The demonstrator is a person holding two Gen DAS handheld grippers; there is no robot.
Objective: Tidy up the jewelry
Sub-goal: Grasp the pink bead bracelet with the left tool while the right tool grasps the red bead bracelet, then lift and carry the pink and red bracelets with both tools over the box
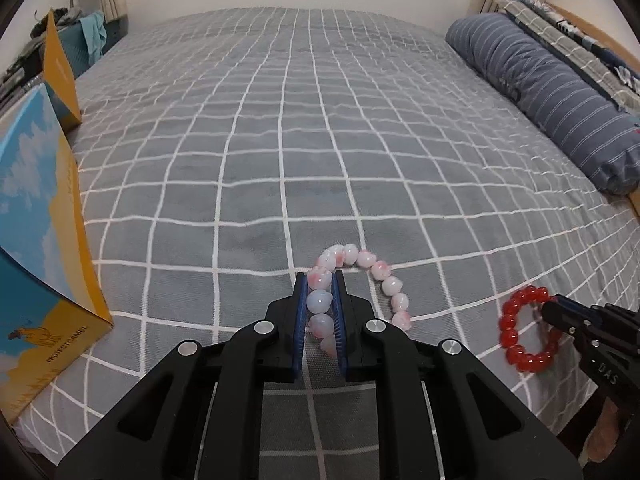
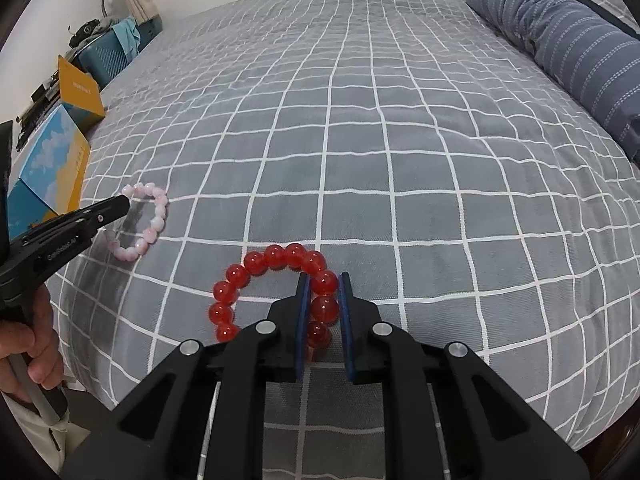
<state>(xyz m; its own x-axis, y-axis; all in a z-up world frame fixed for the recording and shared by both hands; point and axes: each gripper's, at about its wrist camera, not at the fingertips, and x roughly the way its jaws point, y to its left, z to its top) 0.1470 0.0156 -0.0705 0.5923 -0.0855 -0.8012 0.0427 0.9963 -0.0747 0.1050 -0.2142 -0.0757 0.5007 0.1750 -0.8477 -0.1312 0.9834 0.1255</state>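
A pink-white bead bracelet (image 1: 378, 268) is gripped by my left gripper (image 1: 320, 276), whose blue pads are shut on several of its beads above the grey checked bedspread (image 1: 300, 140). It also shows in the right wrist view (image 2: 154, 220), with the left gripper (image 2: 120, 203) on it. A red bead bracelet (image 2: 276, 258) is gripped by my right gripper (image 2: 323, 276), shut on its right-hand beads. The red bracelet (image 1: 510, 332) and the right gripper (image 1: 554, 310) show at the left wrist view's right edge.
An open blue and yellow cardboard box (image 1: 36, 240) stands at the bed's left edge, its flap up (image 1: 60, 68); it also shows in the right wrist view (image 2: 52, 160). A striped blue bolster pillow (image 1: 560, 96) lies along the right side. Clutter sits at the far left.
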